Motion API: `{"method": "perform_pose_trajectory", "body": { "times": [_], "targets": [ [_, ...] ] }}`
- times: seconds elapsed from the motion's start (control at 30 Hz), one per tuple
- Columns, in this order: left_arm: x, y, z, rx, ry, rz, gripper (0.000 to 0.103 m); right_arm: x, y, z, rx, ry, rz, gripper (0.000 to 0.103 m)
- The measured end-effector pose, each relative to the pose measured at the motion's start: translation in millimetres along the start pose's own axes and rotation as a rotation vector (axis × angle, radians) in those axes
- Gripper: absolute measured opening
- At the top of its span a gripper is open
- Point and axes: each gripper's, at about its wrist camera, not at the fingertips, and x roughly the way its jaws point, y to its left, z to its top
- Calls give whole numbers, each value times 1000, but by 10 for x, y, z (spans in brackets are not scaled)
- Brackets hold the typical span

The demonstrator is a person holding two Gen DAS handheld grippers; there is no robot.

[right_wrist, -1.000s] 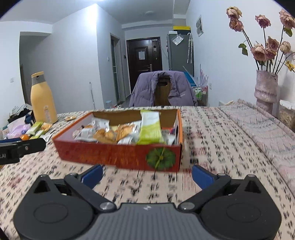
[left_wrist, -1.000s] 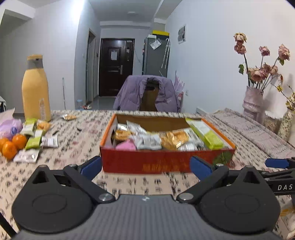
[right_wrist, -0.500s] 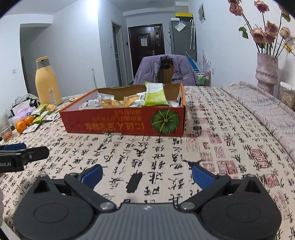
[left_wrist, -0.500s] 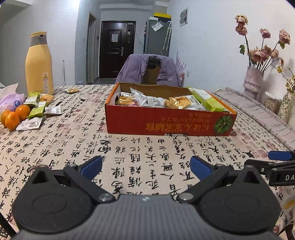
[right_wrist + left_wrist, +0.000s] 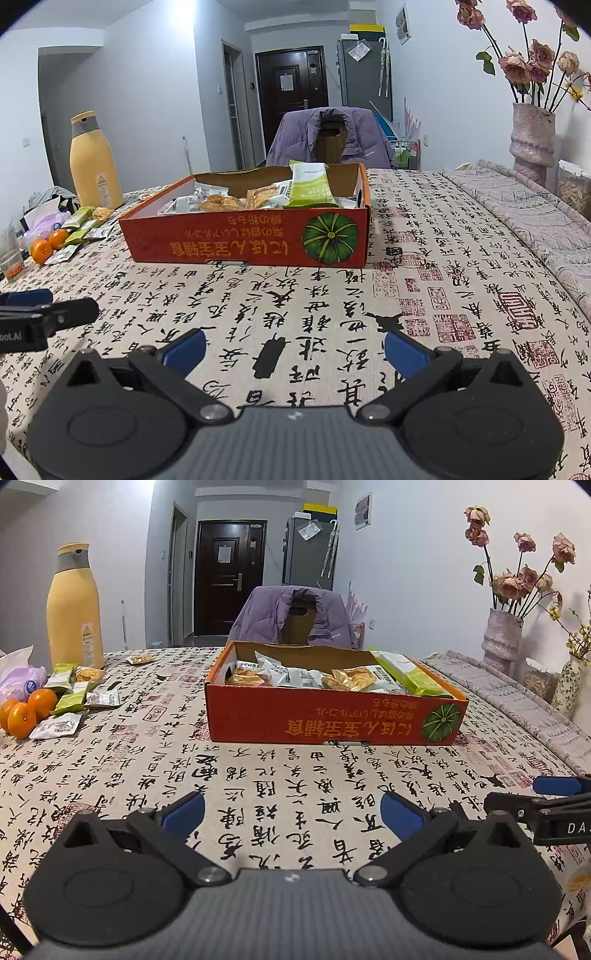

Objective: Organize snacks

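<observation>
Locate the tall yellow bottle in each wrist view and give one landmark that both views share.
Left wrist view: the yellow bottle stands upper left, behind the loose snack packets and oranges.
Right wrist view: it stands at mid-left, left of the red snack box.
Shared landmark: the green pumpkin print on the box's front right corner.

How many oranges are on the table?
3 in the left wrist view: two oranges near the table's left edge, and one just behind, beside the green snack packs. The right wrist view shows only two, so more may be hidden.
</observation>
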Motion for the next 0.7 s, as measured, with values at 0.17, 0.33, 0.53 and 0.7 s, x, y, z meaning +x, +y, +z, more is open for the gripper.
{"method": "perform_pose_trajectory", "body": {
  "times": [0.17,0.33,0.53,0.7],
  "targets": [
    [13,-7,-1,3,2,0,103,-5,-1,-5,1,2,0,103],
    [16,-16,0,6,1,0,103,-11,2,-11,2,2,1,103],
    [22,-17,-1,7,2,1,103,-14,2,-12,1,2,0,103],
    [13,-27,-6,10,-1,-1,103,-16,-3,-10,0,1,1,103]
  ]
}}
